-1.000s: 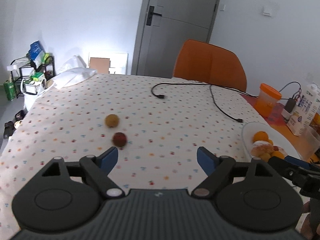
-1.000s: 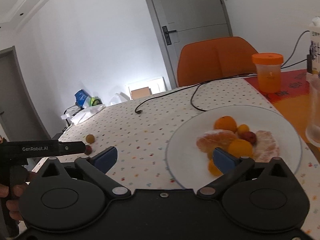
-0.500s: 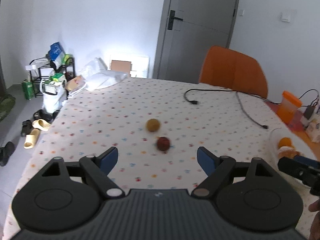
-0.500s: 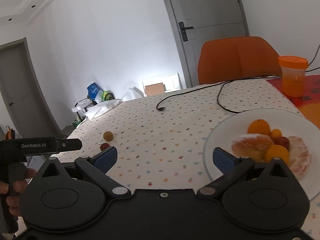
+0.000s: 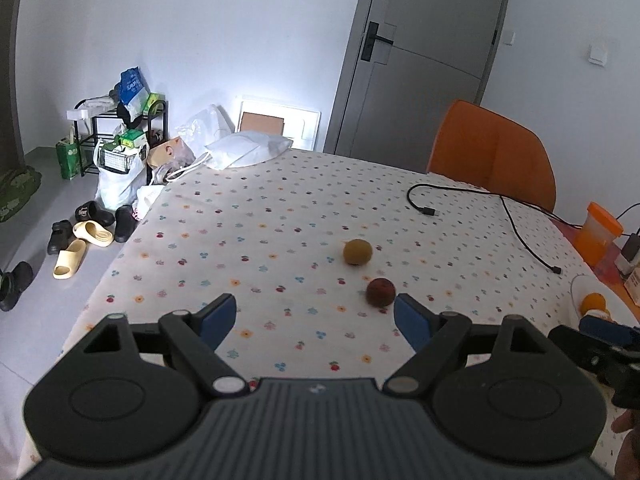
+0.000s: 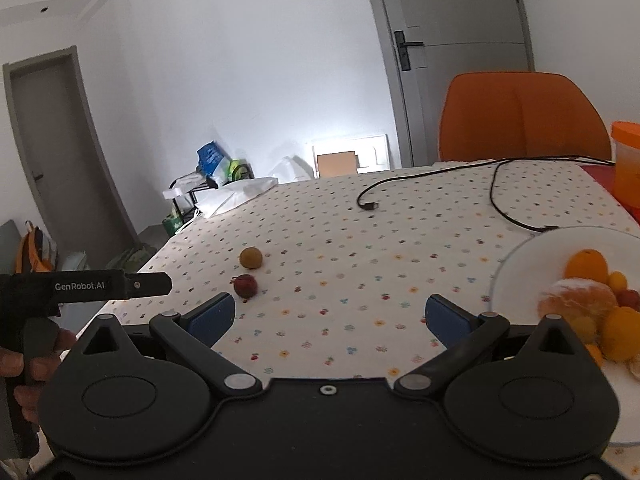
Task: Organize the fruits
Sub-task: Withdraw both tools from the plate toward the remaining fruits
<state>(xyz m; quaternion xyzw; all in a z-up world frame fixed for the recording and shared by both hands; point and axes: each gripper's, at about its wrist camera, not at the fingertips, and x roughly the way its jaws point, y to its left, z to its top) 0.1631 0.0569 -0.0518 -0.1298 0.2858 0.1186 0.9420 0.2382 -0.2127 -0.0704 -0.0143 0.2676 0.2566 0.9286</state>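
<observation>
On the dotted desk (image 6: 360, 264) most fruits already lie on the white plate (image 6: 520, 264), while a red fruit (image 5: 381, 292) and a yellow fruit (image 5: 357, 252) remain loose near the left claw (image 5: 316, 314), and both claws, the right claw (image 6: 330, 314) too, stand wide and empty.

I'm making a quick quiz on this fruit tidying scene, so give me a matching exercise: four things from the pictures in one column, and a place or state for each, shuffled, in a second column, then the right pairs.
Things:
1. dark red fruit
2. white plate
3. black cable
4. left gripper

Places or states:
A. lies loose across the far side of the tablecloth
B. holds oranges and peeled citrus
C. open, with nothing between its fingers
D. sits on the tablecloth beside a yellow-brown fruit

Pairs: 1-D, 2-B, 3-A, 4-C
</observation>
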